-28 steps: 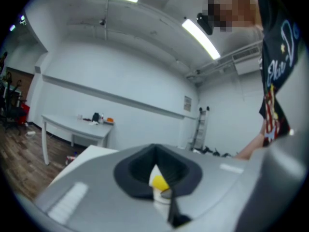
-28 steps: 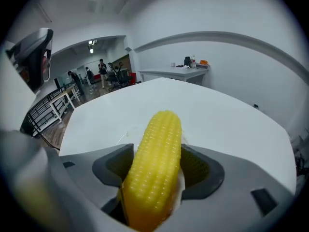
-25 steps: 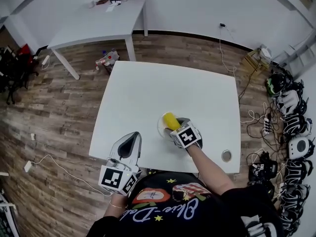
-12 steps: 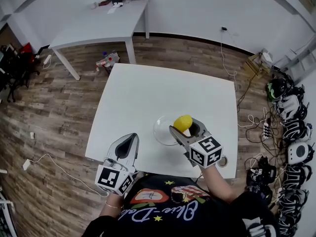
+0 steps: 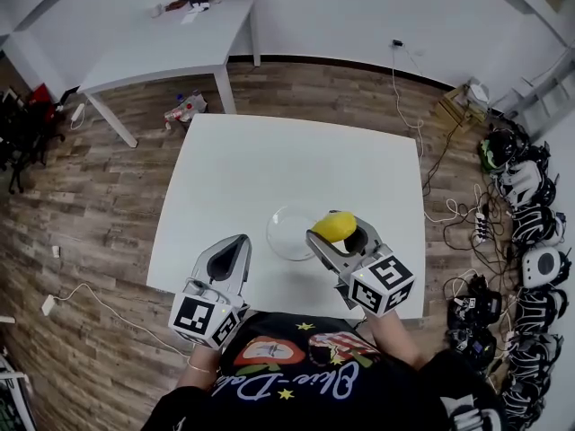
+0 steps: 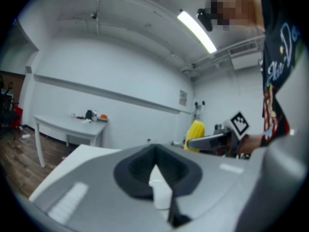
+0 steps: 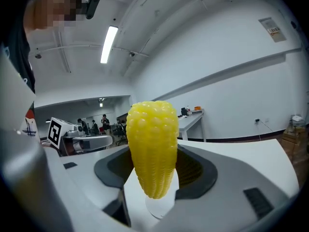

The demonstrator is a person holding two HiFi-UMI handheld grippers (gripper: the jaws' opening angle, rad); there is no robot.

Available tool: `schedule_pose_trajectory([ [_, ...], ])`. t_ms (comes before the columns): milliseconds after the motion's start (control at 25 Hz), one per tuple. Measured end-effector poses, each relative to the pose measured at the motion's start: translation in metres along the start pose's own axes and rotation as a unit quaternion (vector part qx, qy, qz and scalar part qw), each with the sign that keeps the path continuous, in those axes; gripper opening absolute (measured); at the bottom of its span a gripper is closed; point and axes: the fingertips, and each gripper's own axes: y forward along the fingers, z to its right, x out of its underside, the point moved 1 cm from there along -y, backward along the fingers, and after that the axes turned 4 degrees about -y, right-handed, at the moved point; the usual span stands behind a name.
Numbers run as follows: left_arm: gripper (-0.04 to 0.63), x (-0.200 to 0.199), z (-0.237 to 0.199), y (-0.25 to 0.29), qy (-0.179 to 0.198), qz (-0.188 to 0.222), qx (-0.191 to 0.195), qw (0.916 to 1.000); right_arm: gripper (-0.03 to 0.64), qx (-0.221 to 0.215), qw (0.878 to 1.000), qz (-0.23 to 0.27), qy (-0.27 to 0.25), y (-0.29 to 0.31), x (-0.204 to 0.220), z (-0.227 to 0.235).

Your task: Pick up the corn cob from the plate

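The wooden floor (image 5: 81, 187) is spreading out all around, and a row of headsets (image 5: 530, 227) and cables is lying along its right side. The white counter (image 5: 269, 164) is standing in front of me, with a second table (image 5: 153, 48) sitting well apart beyond it against the far wall and carrying a few small items I cannot make out. I am holding my left tool (image 5: 241, 241) low over the near edge of the counter, its jaws sitting together with nothing between them. I am holding my right tool (image 5: 341, 239) above the counter's near right part, its jaws clamping the corn cob from both sides. The clear plate (image 5: 280, 233) is resting on the counter just beside that tool, on its left. The corn cob (image 5: 332, 224), yellow and upright in the right gripper view, is hanging off the plate, gripped at its lower half with its rounded top sticking out above the jaws.
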Motion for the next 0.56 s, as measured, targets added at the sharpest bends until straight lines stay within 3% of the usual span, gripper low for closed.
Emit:
schedule_pose_trajectory([
  [560, -0.003, 0.0040, 0.0008, -0.0040, 0.002, -0.007, -0.011, 0.9999, 0.258, -0.003, 1.000, -0.014, -0.004, -0.0023, 0.0055, 0.0031],
])
